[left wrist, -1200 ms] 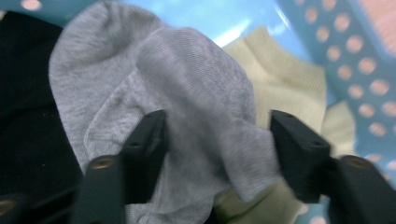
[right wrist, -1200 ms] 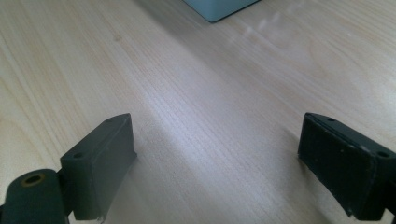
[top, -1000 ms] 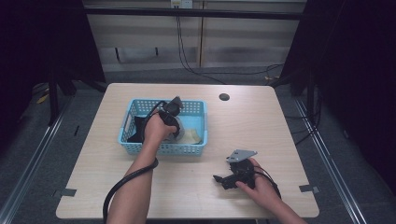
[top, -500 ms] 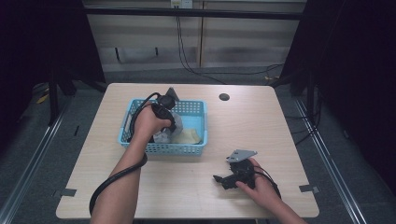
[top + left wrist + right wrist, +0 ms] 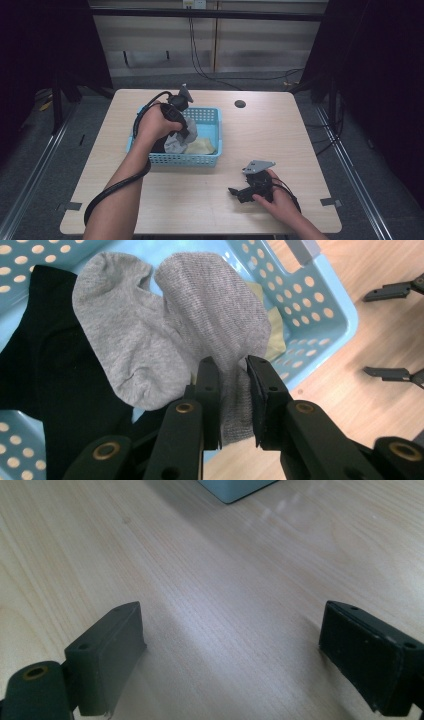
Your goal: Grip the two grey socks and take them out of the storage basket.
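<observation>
The left gripper [image 5: 232, 371], jaws clamped on a grey sock [image 5: 215, 315], has lifted it above the blue basket [image 5: 207, 159] at the table's [image 5: 300, 145] left side, ready to carry out, while the right gripper [image 5: 232, 645] rests wide open near the front edge.

Black sock [image 5: 45, 365] and pale yellow cloth [image 5: 202, 146] lying in basket; dark round hole [image 5: 240, 104] in tabletop (far edge); cables [image 5: 200, 60] behind table.
</observation>
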Demonstrator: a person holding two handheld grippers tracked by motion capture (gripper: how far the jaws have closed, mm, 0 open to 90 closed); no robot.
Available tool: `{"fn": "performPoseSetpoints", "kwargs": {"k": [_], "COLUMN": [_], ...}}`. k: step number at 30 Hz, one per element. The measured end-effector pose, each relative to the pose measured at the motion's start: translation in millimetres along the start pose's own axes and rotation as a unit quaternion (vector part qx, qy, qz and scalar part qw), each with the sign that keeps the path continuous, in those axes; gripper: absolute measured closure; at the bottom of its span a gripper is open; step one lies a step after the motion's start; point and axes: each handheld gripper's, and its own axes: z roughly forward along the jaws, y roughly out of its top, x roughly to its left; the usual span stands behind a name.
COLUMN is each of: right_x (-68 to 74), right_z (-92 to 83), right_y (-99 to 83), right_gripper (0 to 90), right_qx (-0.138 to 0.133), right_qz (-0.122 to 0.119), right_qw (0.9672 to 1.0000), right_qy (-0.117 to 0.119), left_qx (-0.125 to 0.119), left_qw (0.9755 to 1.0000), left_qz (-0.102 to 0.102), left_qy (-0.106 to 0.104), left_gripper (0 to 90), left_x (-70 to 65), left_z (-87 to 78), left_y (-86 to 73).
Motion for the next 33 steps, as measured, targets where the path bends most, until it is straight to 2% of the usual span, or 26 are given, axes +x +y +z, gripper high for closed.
{"fn": "performPoseSetpoints", "kwargs": {"k": [4, 11, 19, 30, 33], "right_x": [0.1, 0.1, 0.2, 0.0, 0.0], "right_z": [0.0, -0.1, -0.1, 0.0, 0.0], "right_y": [0.0, 0.0, 0.0, 0.0, 0.0], "right_gripper": [10.5, 10.4, 10.4, 10.4, 10.4], "right_qx": [0.001, 0.001, 0.001, 0.000, 0.000], "right_qz": [0.001, 0.001, 0.001, 0.000, 0.000], "right_qw": [1.0000, 1.0000, 1.0000, 1.0000, 1.0000], "right_qy": [0.001, 0.001, 0.000, 0.000, 0.000], "left_qx": [-0.004, 0.004, 0.012, 0.024, 0.022], "left_qw": [1.0000, 0.9999, 0.9997, 0.9984, 0.9983], "left_qz": [0.005, 0.013, 0.020, 0.048, 0.049], "left_qy": [-0.002, -0.005, -0.008, -0.021, -0.021], "left_gripper": [76.5, 76.5, 76.5, 76.7, 76.7], "left_x": [-2.9, -11.7, -22.8, -34.3, -35.8], "left_z": [-8.0, -22.0, -30.5, -39.6, -39.1], "left_y": [-1.4, -2.0, -6.9, -23.6, -27.9]}}
